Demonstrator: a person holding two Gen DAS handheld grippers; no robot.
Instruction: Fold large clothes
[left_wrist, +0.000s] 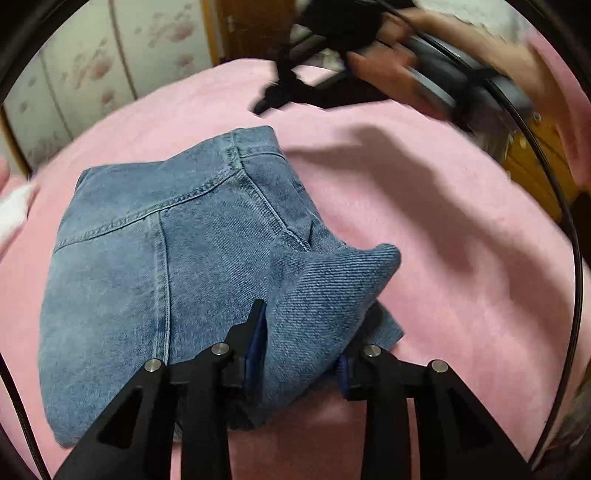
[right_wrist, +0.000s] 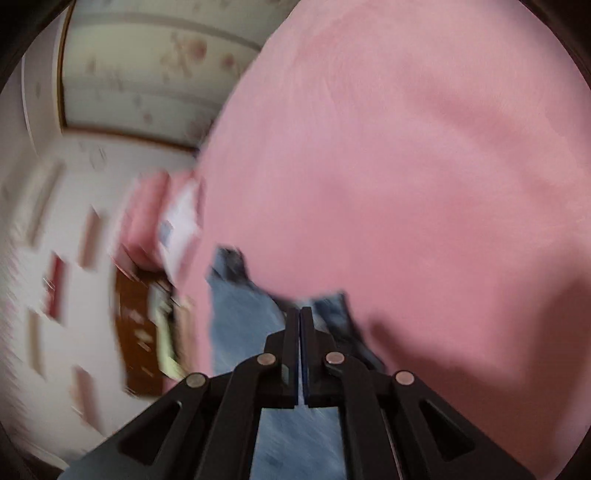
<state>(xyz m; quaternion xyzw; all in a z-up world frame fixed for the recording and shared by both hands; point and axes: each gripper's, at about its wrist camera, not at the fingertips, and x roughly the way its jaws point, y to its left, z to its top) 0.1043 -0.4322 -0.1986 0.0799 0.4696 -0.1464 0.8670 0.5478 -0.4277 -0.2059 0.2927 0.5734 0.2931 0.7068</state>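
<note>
Two tools (left_wrist: 314, 321) (right_wrist: 300, 317) over denim garment (left_wrist: 147, 236)

Left black two-finger gripper (left_wrist: 312, 332): matte angular linkage arms with triangular cut-outs are noted, joined by four round silver pivot pins. Dark blue pad linings are seen on the inner faces of its fingers (left_wrist: 255, 325). Right black two-finger gripper (right_wrist: 300, 314): the same build is recorded, with four silver pins and a thin blue strip along the inner edge. A thin black cable (left_wrist: 576, 229) is traced along the frame edge. The person's hand (left_wrist: 391, 55) is blurred; what may be a pink sleeve (left_wrist: 554, 74) is noted.
</note>
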